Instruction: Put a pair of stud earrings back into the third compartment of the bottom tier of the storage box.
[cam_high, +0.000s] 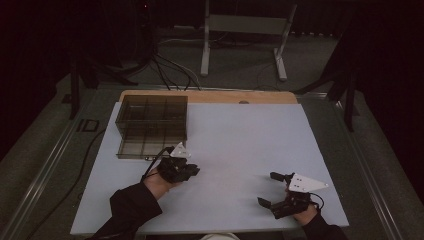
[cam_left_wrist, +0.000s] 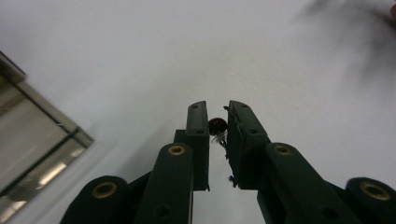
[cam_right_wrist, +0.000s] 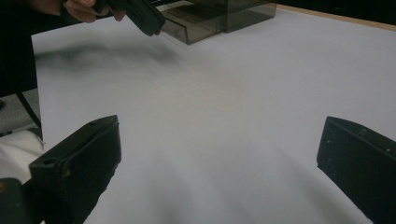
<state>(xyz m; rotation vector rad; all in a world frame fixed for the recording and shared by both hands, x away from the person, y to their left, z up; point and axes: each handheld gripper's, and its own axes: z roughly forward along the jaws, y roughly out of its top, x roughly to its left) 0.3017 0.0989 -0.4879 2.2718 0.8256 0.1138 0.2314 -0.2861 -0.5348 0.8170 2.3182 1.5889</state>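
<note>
My left gripper (cam_high: 192, 170) hovers over the white table (cam_high: 240, 135), just in front of the smoky compartment box (cam_high: 152, 125). In the left gripper view its jaws (cam_left_wrist: 217, 109) stand almost together, shut on a small dark red round part (cam_left_wrist: 217, 125) with a clear base and thin wire legs. My right gripper (cam_high: 267, 188) rests near the front right of the table, its jaws spread wide with nothing between them (cam_right_wrist: 219, 140). The right gripper view also catches the left gripper (cam_right_wrist: 140, 14) with its hand at the top left, beside the box (cam_right_wrist: 219, 14).
The box's open lid (cam_left_wrist: 32, 140) lies flat on the table by its front wall. A wooden strip (cam_high: 210, 96) borders the table's far edge. Beyond it stand a metal frame (cam_high: 245, 35) and cables on the floor. White table surface stretches between the two grippers.
</note>
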